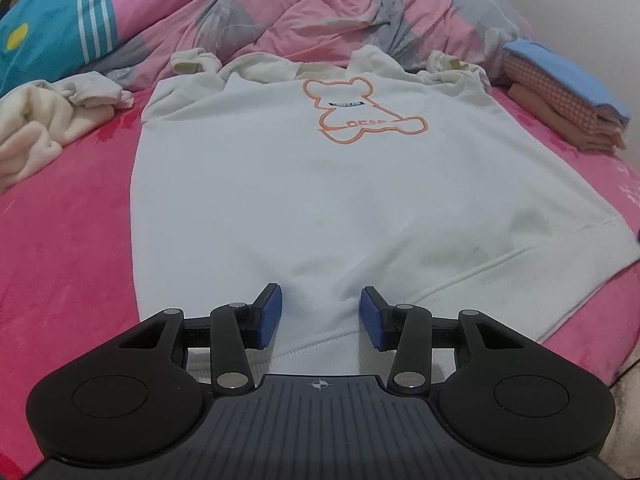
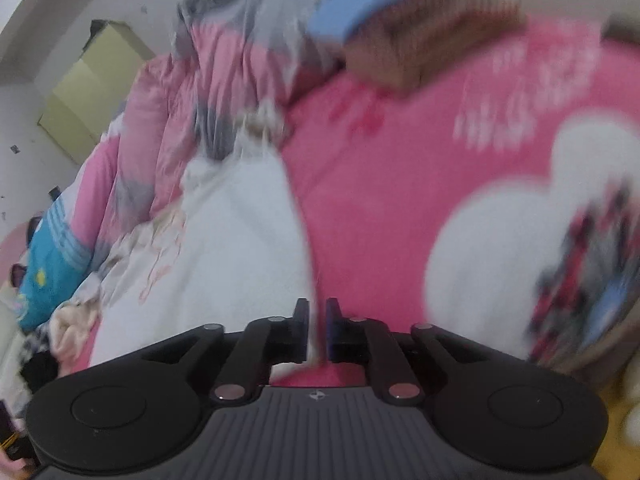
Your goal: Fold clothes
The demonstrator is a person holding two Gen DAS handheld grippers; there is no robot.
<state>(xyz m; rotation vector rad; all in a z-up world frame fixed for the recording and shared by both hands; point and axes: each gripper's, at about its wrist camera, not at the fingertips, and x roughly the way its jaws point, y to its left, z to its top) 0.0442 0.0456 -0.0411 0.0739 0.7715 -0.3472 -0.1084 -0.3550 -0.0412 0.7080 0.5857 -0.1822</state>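
A bed [image 1: 72, 240] with a bright pink plush cover fills both views, a pink-and-grey quilt [image 1: 320, 8] heaped at its far end against a pale wall.

The left claw [image 1: 321, 316] hovers over the bottom hem of a white sweatshirt [image 1: 320, 184], its blue pads roughly half apart with the ribbed hem band between them; the pads press on nothing, so it holds nothing. The right claw [image 2: 318, 330] sits at the sweatshirt's [image 2: 224, 248] right side edge, where white cloth meets pink cover. Its jaws stand nearly closed and a sliver of white seems to run between them, but the view is smeared and I cannot tell whether the cloth is gripped.

The sweatshirt lies flat, front up, in the middle of the bed. Its long axis runs from the hem at the near edge to the collar at the far end, beside the quilt; an orange bear outline [image 1: 360, 110] marks the chest, and the sleeves bunch near the shoulders. It looks soft, thick and limp, light enough to lift but prone to sag and drag on the plush. The ribbed hem and the side seams are probably the firmest places to pinch.

Further out, a crumpled cream garment [image 1: 36, 128] lies to the left, and a stack of folded clothes [image 1: 568, 96] to the right.
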